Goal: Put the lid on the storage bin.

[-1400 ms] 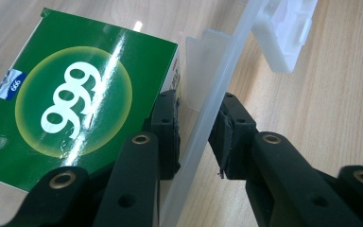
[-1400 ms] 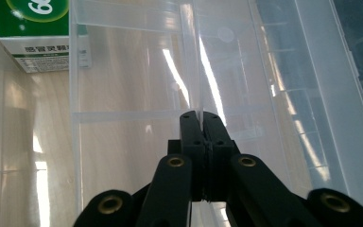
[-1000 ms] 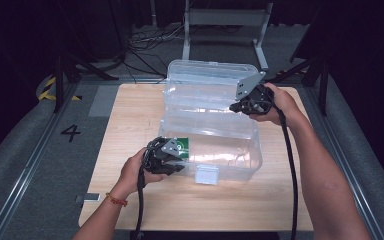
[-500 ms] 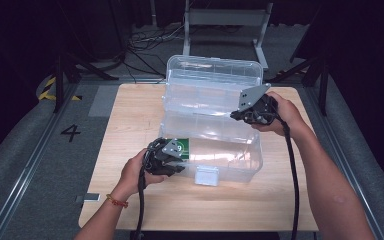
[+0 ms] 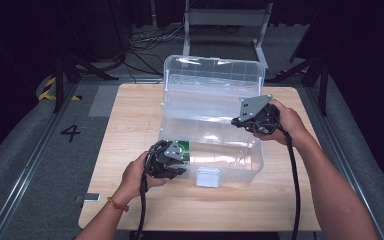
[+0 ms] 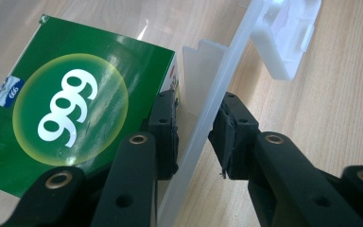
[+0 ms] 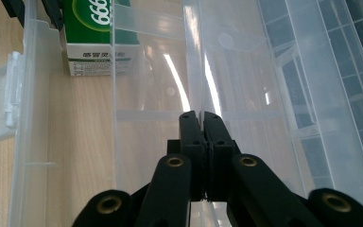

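Nearest the person: left gripper [image 5: 172,162] at the front-left corner of the clear plastic box [image 5: 240,167], jaws partly closed astride the front wall [image 6: 203,127], one pad inside, one outside. Looks like a thin gap left each side, so prob steadying the box rather than pinching hard; can't tell for sure if pads actually press. Makes sense tho: light box, slides easy on the wooden table [image 5: 130,115], so pinned at the corner while the other hand works.

Just behind that inner jaw, inside the box: green carton [image 6: 71,104] w/ "999" on it, lying flat on the bottom, tucked in the front-left corner, touching or nearly touching the pad. White latch [image 5: 208,176] hangs undone on the front, middle.

Further back, right side: right gripper [image 5: 252,117], jaws fully closed, nothing between them, tips pointing into the box near the inner divider [image 7: 196,61]. Closed tips = prob for nudging or pushing, not grabbing.

Farthest: lid [image 5: 215,72] standing up open at the back, so box stays accessible.
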The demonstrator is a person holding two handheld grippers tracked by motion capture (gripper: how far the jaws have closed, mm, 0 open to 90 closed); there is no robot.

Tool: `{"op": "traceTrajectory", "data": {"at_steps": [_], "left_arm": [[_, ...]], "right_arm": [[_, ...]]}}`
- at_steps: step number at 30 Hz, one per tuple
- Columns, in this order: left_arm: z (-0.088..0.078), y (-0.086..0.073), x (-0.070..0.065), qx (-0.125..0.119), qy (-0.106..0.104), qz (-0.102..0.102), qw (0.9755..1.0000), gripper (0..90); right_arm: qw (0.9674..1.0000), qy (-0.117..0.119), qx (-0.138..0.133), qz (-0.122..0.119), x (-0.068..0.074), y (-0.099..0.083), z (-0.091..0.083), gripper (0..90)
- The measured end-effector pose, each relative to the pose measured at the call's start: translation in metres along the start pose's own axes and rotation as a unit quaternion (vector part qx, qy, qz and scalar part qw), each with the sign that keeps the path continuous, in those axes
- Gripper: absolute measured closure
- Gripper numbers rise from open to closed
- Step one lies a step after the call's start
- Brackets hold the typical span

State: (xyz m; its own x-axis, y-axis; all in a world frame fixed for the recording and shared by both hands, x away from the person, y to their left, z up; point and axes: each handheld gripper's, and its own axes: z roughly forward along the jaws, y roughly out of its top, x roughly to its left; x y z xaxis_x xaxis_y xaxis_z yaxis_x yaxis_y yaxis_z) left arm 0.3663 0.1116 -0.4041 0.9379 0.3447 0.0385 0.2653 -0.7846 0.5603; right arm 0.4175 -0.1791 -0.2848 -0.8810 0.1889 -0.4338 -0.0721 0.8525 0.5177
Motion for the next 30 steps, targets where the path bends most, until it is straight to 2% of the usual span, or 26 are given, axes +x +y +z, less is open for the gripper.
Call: {"op": "traceTrajectory", "data": {"at_steps": [11, 19, 22, 27, 29, 30], "left_arm": [[0.001, 0.002, -0.005, -0.001, 0.008, 0.001, 1.0000, 70.4], [0.001, 0.001, -0.006, -0.005, 0.012, -0.002, 0.9999, 69.4], [0.001, 0.000, -0.006, -0.011, 0.012, -0.006, 0.9999, 68.8], [0.000, 0.000, -0.009, -0.016, 0.019, -0.012, 0.9996, 67.2], [-0.002, -0.003, -0.010, -0.028, 0.029, -0.012, 0.9991, 66.2], [-0.003, -0.004, -0.010, -0.034, 0.026, -0.013, 0.9990, 64.2]], "right_arm": [[0.9999, 0.002, -0.005, -0.012, 0.015, -0.003, -0.004, 88.8], [0.9999, -0.002, -0.015, -0.003, 0.022, -0.009, -0.006, 88.5], [0.9997, 0.001, -0.024, 0.004, 0.025, -0.012, -0.006, 88.5], [0.9995, 0.003, -0.032, 0.002, 0.030, -0.015, -0.006, 88.5], [0.9994, 0.003, -0.033, 0.005, 0.032, -0.016, -0.006, 88.5], [0.9995, 0.003, -0.033, 0.003, 0.033, -0.016, -0.006, 88.5]]}}
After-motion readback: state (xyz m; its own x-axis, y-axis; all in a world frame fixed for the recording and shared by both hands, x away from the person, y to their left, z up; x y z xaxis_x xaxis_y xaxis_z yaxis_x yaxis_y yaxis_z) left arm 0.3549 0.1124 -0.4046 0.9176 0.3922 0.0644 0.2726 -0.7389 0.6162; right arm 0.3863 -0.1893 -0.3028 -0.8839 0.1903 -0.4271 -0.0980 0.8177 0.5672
